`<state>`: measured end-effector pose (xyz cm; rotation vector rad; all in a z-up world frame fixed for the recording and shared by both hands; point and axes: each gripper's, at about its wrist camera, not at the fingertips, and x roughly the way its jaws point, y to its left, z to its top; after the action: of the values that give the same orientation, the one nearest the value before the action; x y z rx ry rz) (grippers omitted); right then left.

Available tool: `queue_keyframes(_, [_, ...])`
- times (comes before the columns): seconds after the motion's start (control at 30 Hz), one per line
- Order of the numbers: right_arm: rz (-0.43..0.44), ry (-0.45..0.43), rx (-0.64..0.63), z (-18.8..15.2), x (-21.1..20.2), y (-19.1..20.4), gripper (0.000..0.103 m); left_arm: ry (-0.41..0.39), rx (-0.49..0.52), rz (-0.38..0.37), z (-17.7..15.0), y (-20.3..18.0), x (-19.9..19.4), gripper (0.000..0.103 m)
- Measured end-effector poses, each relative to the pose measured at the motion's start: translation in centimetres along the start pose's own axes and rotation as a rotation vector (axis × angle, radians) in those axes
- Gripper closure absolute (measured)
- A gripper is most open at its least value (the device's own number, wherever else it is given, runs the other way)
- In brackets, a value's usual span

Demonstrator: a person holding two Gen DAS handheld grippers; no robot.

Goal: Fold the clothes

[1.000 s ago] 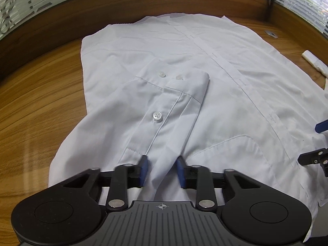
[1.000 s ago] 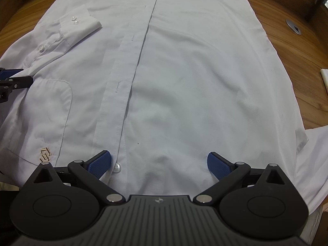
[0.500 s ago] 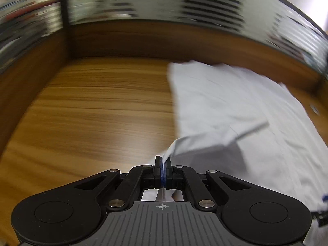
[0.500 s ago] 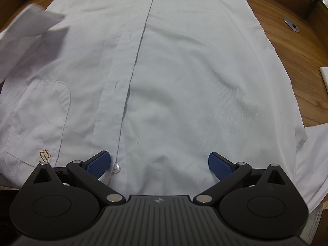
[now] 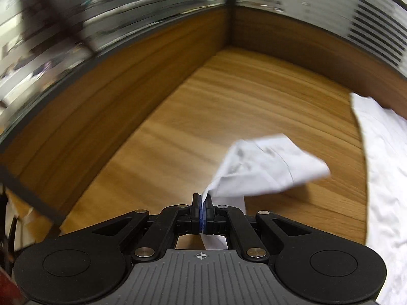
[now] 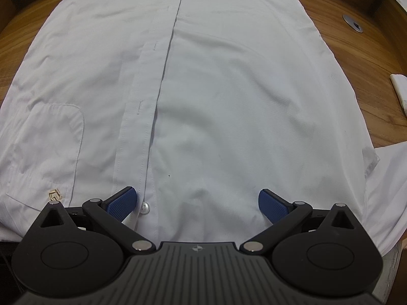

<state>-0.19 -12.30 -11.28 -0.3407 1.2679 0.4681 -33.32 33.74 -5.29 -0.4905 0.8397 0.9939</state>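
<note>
Right wrist: right tool [image 6: 197, 202] wide over shirt [image 6: 203, 89]; left tool [image 5: 202, 204] grips sleeve [image 5: 267, 170].

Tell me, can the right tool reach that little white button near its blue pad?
Probably yes. The right tool is open above the shirt, and the button lies uncovered beside its left pad, with nothing in the way.

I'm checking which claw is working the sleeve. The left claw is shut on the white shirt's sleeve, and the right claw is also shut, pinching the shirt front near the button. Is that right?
Not quite. The left claw is shut on the sleeve, but the right wrist view shows the right claw open, its blue pads wide apart over the shirt front beside the button.
</note>
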Motion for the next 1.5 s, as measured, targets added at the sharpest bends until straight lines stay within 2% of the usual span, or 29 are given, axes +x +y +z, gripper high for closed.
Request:
queue_keyframes(0.13, [-0.013,0.005,-0.008,0.2,0.1,0.4,0.001,0.007,-0.058,0.016,-0.4,2.6,-0.5,0.100])
queue_keyframes(0.4, [-0.048,0.017,-0.060,0.7,-0.3,1.8,0.001,0.043,-0.080,0.027,-2.1,6.2,-3.2,0.100])
queue_keyframes(0.5, [-0.054,0.008,-0.118,1.4,-1.4,3.4,0.015,0.072,-0.081,0.035,-3.5,7.3,-3.2,0.099])
queue_keyframes(0.57, [-0.043,-0.013,-0.163,2.1,-2.6,4.9,0.017,0.088,-0.089,0.034,-4.3,7.8,-3.1,0.099])
queue_keyframes(0.67, [0.021,-0.053,-0.238,3.6,-4.7,8.6,0.019,0.078,-0.075,0.033,-5.1,8.0,-3.2,0.094])
queue_keyframes(0.77, [0.113,-0.056,-0.328,5.3,-5.8,14.3,0.023,0.046,-0.024,0.026,-5.3,7.6,-3.5,0.079])
queue_keyframes(0.83, [0.167,-0.051,-0.392,6.2,-6.1,18.6,0.030,0.020,0.024,0.015,-5.2,7.2,-3.4,0.065])
queue_keyframes(0.93, [0.251,-0.038,-0.482,6.8,-5.7,24.6,0.035,0.000,0.096,0.001,-4.7,6.4,-2.8,0.055])
queue_keyframes(1.0, [0.305,-0.019,-0.550,6.5,-5.4,28.5,0.040,0.004,0.140,-0.002,-4.3,6.0,-2.3,0.050])
queue_keyframes(1.07, [0.339,-0.005,-0.647,6.1,-5.1,31.6,0.040,0.005,0.177,0.001,-3.9,5.8,-1.6,0.049])
queue_keyframes(1.13, [0.331,-0.001,-0.743,5.6,-4.6,34.1,0.041,0.007,0.203,0.000,-3.5,5.8,-0.9,0.046])
queue_keyframes(1.23, [0.319,0.002,-0.852,5.0,-4.1,37.0,0.042,0.010,0.234,-0.026,-3.1,5.8,0.0,0.046])
queue_keyframes(1.33, [0.345,0.013,-0.891,5.0,-3.5,38.9,0.042,-0.002,0.276,-0.056,-3.0,5.8,0.4,0.049])
queue_keyframes(1.37, [0.355,0.014,-0.895,5.1,-3.4,39.4,0.042,-0.012,0.289,-0.063,-3.0,5.8,0.4,0.056])
queue_keyframes(1.4, [0.364,0.015,-0.898,5.2,-3.4,39.8,0.042,-0.022,0.302,-0.070,-3.0,5.8,0.3,0.077])
queue_keyframes(1.43, [0.369,0.017,-0.899,5.2,-3.3,40.3,0.042,-0.032,0.316,-0.077,-3.0,5.9,0.3,0.086])
queue_keyframes(1.5, [0.379,0.022,-0.905,5.4,-3.1,41.2,0.042,-0.062,0.281,-0.126,-2.7,6.8,-0.5,0.091])
